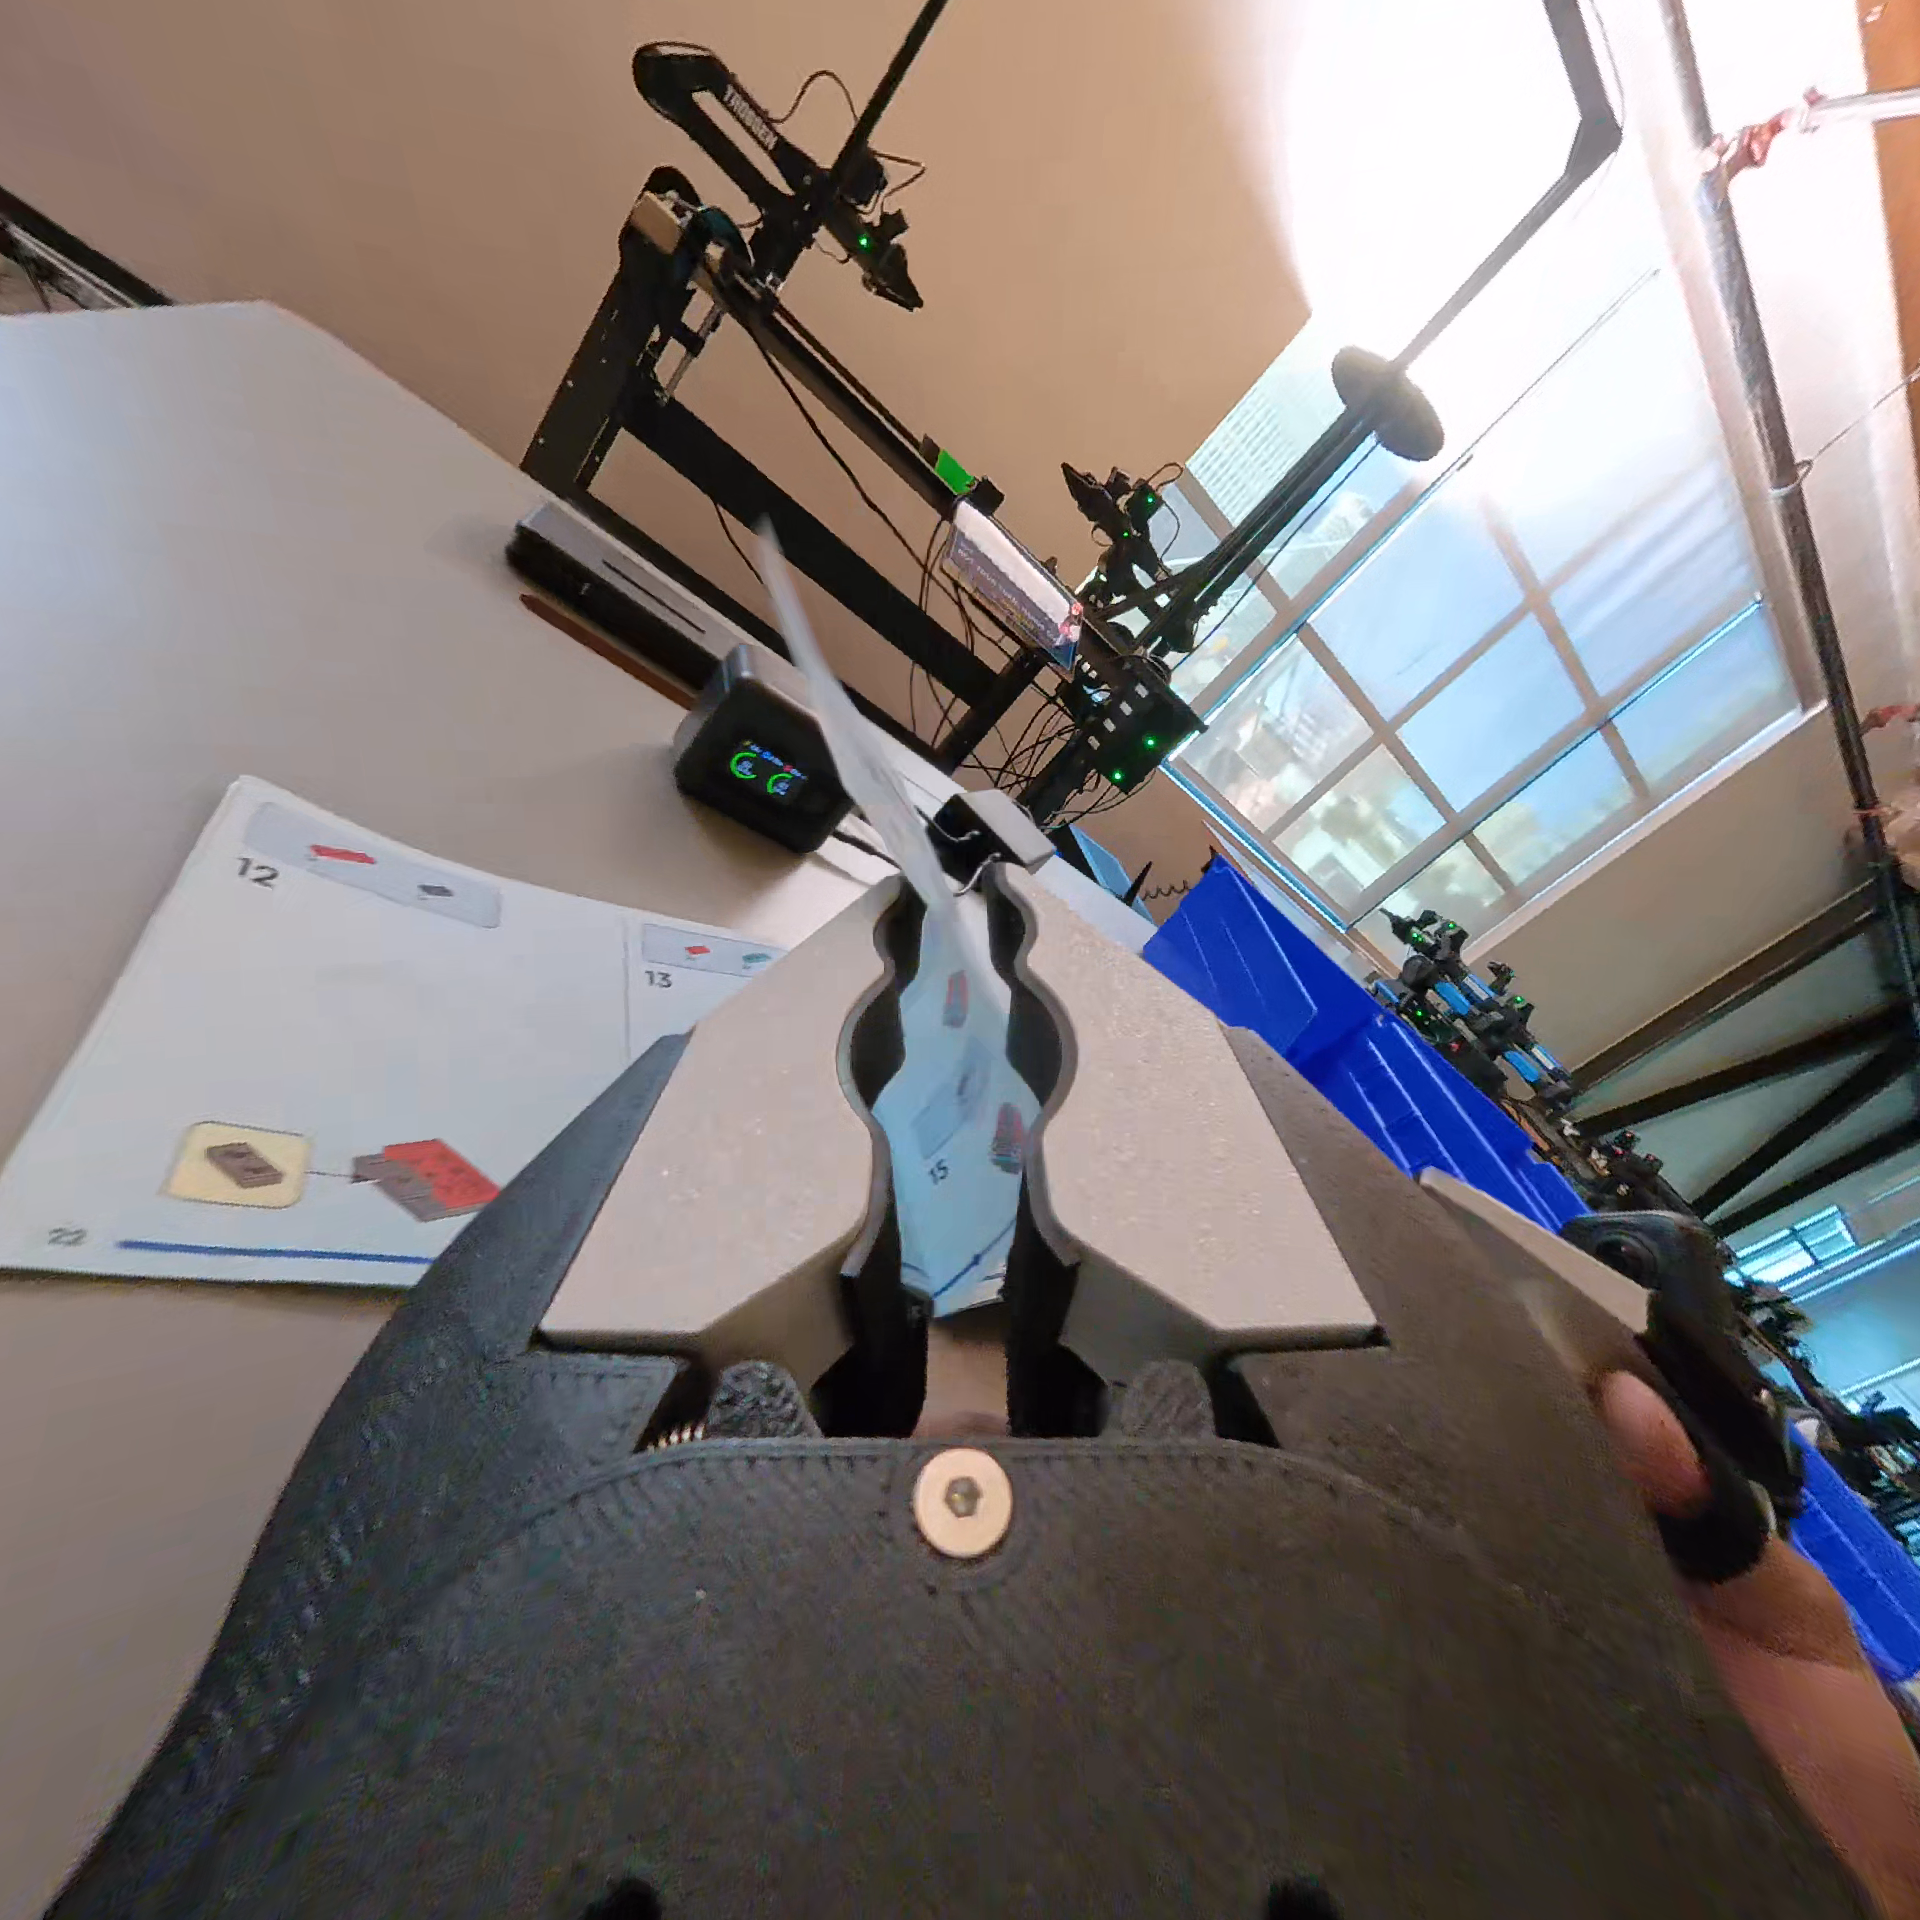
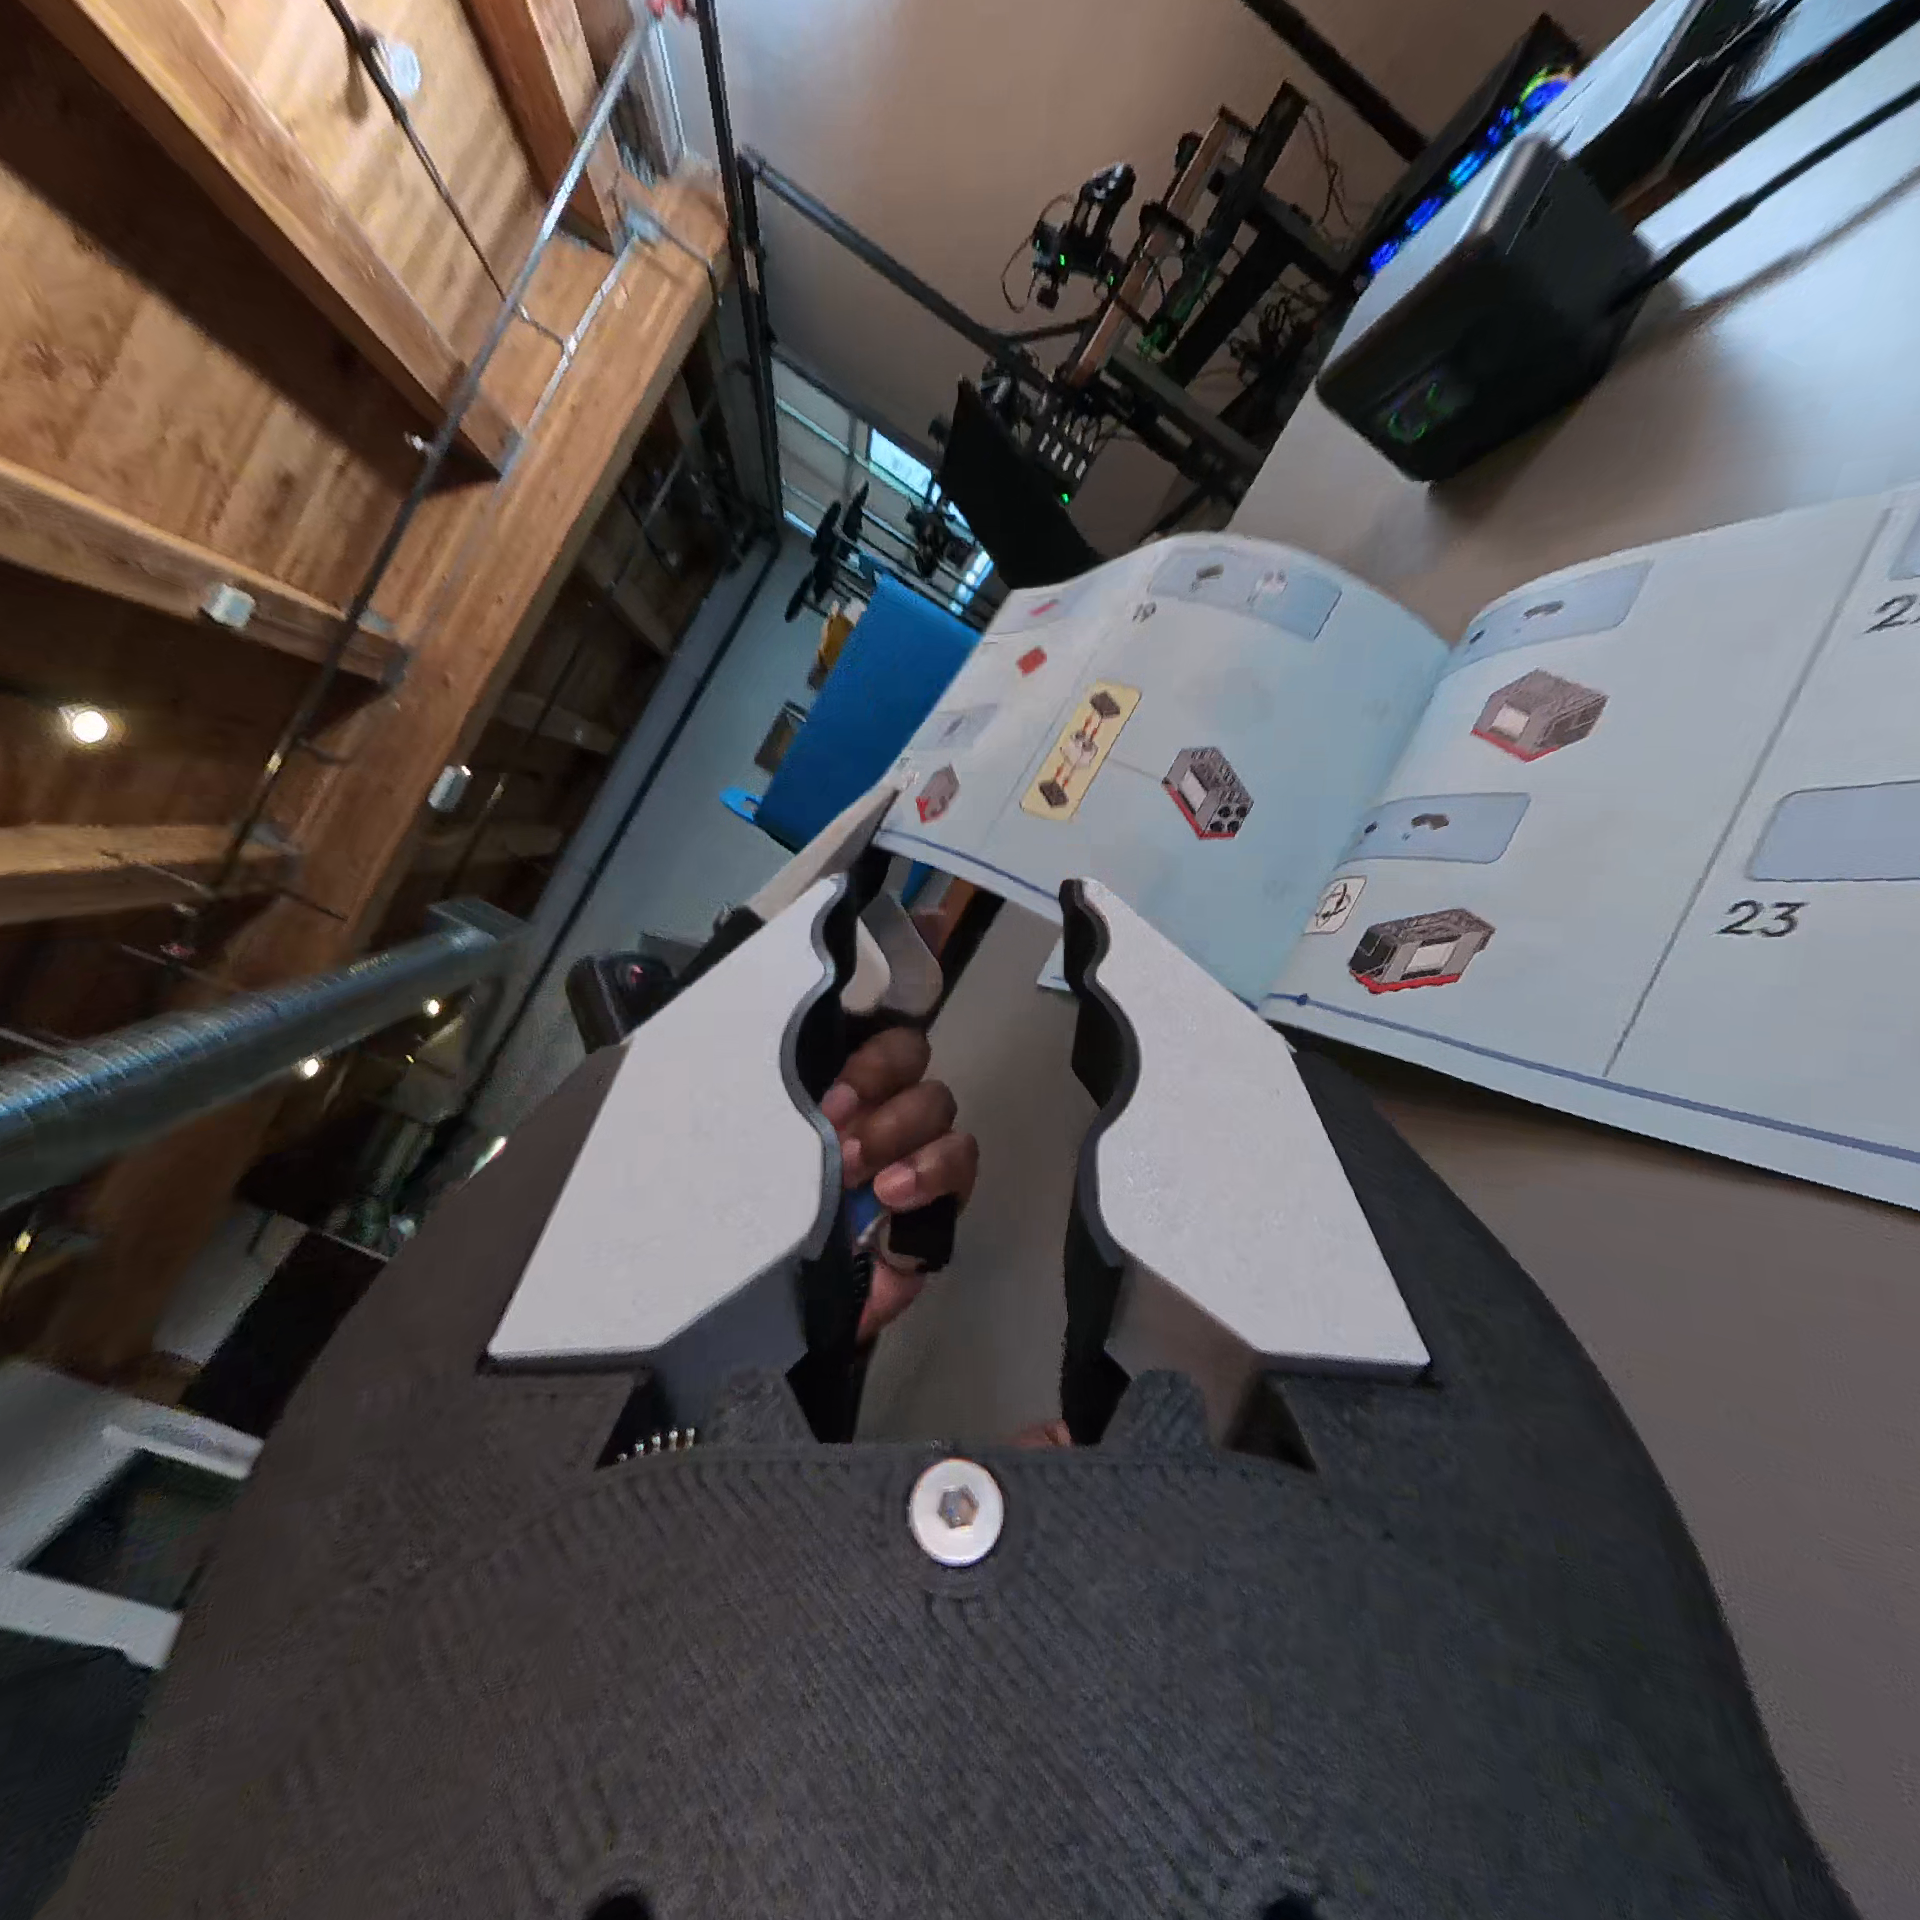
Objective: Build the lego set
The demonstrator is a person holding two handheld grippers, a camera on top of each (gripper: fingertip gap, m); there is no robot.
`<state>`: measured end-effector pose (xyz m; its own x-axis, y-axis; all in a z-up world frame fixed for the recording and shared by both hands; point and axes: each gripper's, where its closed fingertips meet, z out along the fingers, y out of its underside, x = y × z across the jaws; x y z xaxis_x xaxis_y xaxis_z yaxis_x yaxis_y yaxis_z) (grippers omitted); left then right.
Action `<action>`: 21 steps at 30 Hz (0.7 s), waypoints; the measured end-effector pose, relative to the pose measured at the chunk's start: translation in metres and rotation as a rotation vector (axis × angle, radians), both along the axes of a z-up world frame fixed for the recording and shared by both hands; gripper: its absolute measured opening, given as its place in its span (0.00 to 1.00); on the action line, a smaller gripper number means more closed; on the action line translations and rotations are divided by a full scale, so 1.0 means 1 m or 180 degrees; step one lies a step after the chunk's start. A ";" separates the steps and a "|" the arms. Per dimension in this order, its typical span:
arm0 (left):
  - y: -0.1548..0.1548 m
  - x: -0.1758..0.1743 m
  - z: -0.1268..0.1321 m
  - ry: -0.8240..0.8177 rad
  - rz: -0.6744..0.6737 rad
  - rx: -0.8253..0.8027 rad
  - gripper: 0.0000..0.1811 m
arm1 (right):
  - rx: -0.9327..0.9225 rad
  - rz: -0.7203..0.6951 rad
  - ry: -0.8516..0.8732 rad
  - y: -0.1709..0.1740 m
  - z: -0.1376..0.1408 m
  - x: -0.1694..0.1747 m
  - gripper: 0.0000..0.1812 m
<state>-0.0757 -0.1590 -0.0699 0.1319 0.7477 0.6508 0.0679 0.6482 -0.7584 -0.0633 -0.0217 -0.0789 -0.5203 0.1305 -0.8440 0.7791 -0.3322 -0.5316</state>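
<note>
Two handheld grippers work over a lego instruction booklet (image 2: 1507,831) lying open on a pale table (image 1: 208,520).

In the left wrist view, the left gripper (image 1: 943,904) is clenched on a single page (image 1: 951,1122) of the booklet. The page stands on edge between the two grey fingers (image 1: 748,1143), pinched at their tips and running back down the gap between them. Past the tips, the lifted page rises up and away as a thin, blurred sheet. The rest of the booklet lies flat on the table to the left of this gripper, showing building-step drawings of small red and grey bricks. Beyond the booklet, farther along the table, sits a small black device (image 1: 753,758) with a lit screen. Blue bins (image 1: 1299,1018) stand to the right of the gripper.

In the right wrist view, the right gripper (image 2: 956,894) is released, its fingers well apart with nothing between them. It hovers just beside the booklet's near edge, with the open pages spreading up and to the right of it. The lifted page curves up from the booklet, and its far corner meets the tips of the left gripper (image 2: 873,821), seen just past the right gripper's left finger. A hand (image 2: 899,1153) grips that tool's handle, visible through the gap. The black device (image 2: 1475,332) sits beyond the booklet.
</note>
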 end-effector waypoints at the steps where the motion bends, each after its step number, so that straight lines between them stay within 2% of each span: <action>1: -0.003 0.000 -0.002 -0.0014 -0.0002 -0.0002 0.07 | 0.0046 0.0039 0.0027 -0.005 -0.003 0.003 0.22; 7: -0.008 -0.001 -0.009 -0.0061 -0.0165 0.0054 0.06 | 0.0205 0.0145 0.0032 -0.022 -0.024 0.012 0.22; 12: -0.010 -0.003 -0.013 -0.0075 -0.0267 0.0077 0.06 | 0.0143 0.0233 0.0162 -0.024 -0.019 0.017 0.22; 21: -0.014 -0.005 -0.021 -0.0155 -0.0315 -0.0012 0.05 | 0.0140 0.0123 0.0247 -0.021 -0.017 0.015 0.22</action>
<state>-0.0807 -0.1735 -0.0907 0.1736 0.7350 0.6555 0.1682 0.6337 -0.7551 -0.0479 -0.0426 -0.0956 -0.5892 0.1451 -0.7948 0.7467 -0.2779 -0.6043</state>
